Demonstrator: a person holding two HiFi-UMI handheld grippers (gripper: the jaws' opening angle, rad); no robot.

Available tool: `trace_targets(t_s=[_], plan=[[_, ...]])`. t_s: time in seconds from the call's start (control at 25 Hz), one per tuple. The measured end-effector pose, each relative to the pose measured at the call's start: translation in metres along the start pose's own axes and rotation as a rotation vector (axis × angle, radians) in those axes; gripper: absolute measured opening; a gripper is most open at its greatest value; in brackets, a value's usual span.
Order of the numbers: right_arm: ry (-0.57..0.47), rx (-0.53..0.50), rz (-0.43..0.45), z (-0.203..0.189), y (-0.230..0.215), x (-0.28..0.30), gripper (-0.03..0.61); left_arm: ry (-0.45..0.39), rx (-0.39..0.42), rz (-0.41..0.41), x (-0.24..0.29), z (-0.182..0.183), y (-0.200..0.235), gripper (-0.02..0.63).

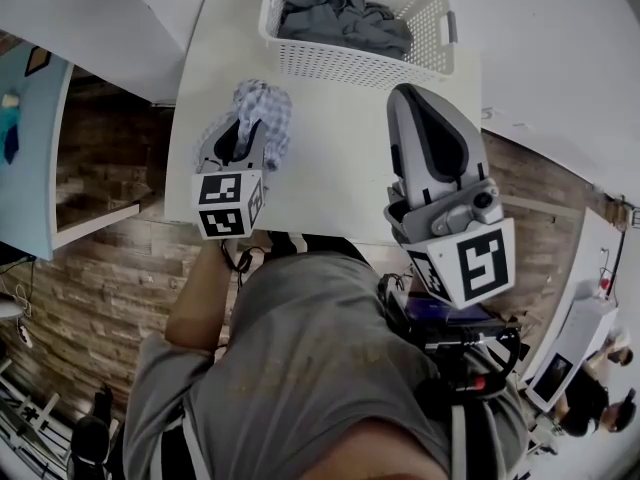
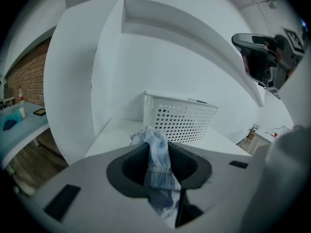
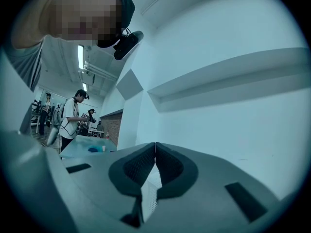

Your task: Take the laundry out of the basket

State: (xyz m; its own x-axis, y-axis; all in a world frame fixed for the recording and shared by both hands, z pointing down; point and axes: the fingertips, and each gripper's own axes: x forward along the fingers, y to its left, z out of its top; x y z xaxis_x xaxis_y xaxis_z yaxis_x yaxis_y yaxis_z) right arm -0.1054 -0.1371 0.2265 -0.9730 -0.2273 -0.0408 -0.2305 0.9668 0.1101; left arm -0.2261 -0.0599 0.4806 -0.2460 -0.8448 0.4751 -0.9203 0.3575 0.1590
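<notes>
Nearest, above the person's grey-shirted torso (image 1: 320, 358), both grippers reach out over the white worktop (image 1: 330, 183). The left gripper (image 1: 245, 130) is clamped on a pale checked cloth (image 1: 268, 108): the fabric fills the narrow gap between its jaws, bunches up past the tips and trails back over the gripper body, above the worktop's left part and outside the basket. The right gripper (image 1: 405, 94) hangs higher, to the right, its jaws pressed together with nothing between them. Beyond both, at the worktop's far edge, stands the white perforated basket (image 1: 350, 65), with crumpled grey laundry (image 1: 340, 13) inside.
</notes>
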Motion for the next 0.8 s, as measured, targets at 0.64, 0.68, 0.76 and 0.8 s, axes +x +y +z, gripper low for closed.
trace_targets(t_s=[0.64, 0.68, 0.76, 0.8], plan=[[-0.072, -0.008, 0.099, 0.015, 0.039, 0.009, 0.008, -0.184, -0.029, 0.098, -0.070, 0.042, 0.022, 0.015], [-0.083, -0.010, 0.104, 0.016, 0.039, 0.009, 0.008, -0.221, -0.022, 0.106, -0.076, 0.055, 0.024, 0.009], [-0.099, -0.014, 0.105, 0.021, 0.039, 0.008, 0.008, -0.289, -0.008, 0.111, -0.090, 0.080, 0.022, 0.009], [-0.105, -0.015, 0.101, 0.024, 0.038, 0.005, 0.008, -0.324, -0.001, 0.107, -0.098, 0.093, 0.018, 0.008]])
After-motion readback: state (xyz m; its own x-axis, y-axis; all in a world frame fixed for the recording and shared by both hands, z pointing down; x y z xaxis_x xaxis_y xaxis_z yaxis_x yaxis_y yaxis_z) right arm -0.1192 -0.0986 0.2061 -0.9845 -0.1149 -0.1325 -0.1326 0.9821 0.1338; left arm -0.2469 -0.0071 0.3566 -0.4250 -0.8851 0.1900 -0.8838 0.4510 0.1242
